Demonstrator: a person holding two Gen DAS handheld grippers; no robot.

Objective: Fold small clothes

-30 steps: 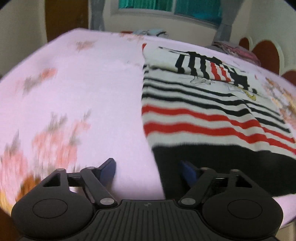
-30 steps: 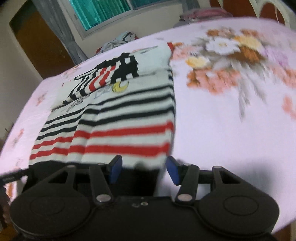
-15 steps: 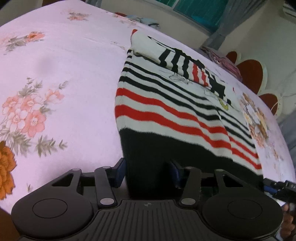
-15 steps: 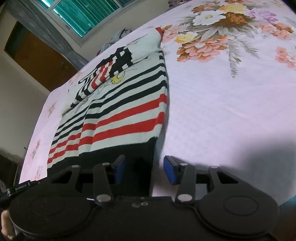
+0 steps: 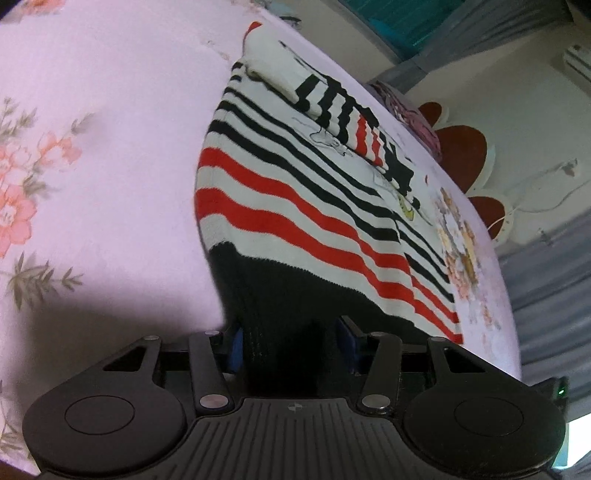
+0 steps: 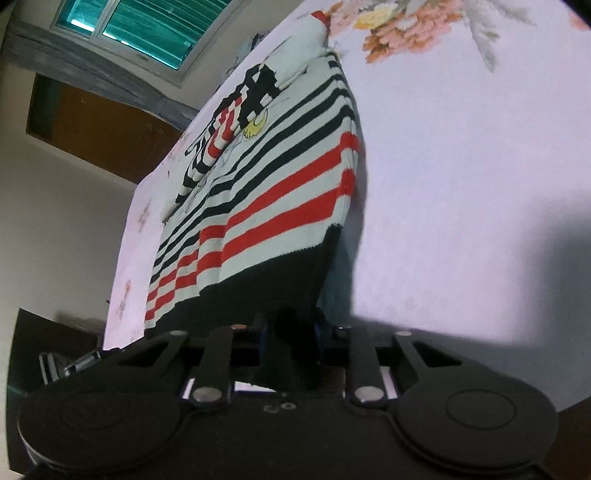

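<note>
Left claw grips the sweater hem, right claw closing on it, ready to fold it up the bed.

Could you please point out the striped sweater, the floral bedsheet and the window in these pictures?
Striped sweater (image 5: pixel 295 206): left wrist view, on a red stripe of its body.
Floral bedsheet (image 6: pixel 461 155): right wrist view, on a bare pink stretch beside the sweater.
Window (image 6: pixel 147 29): right wrist view, on the green pane.
</note>
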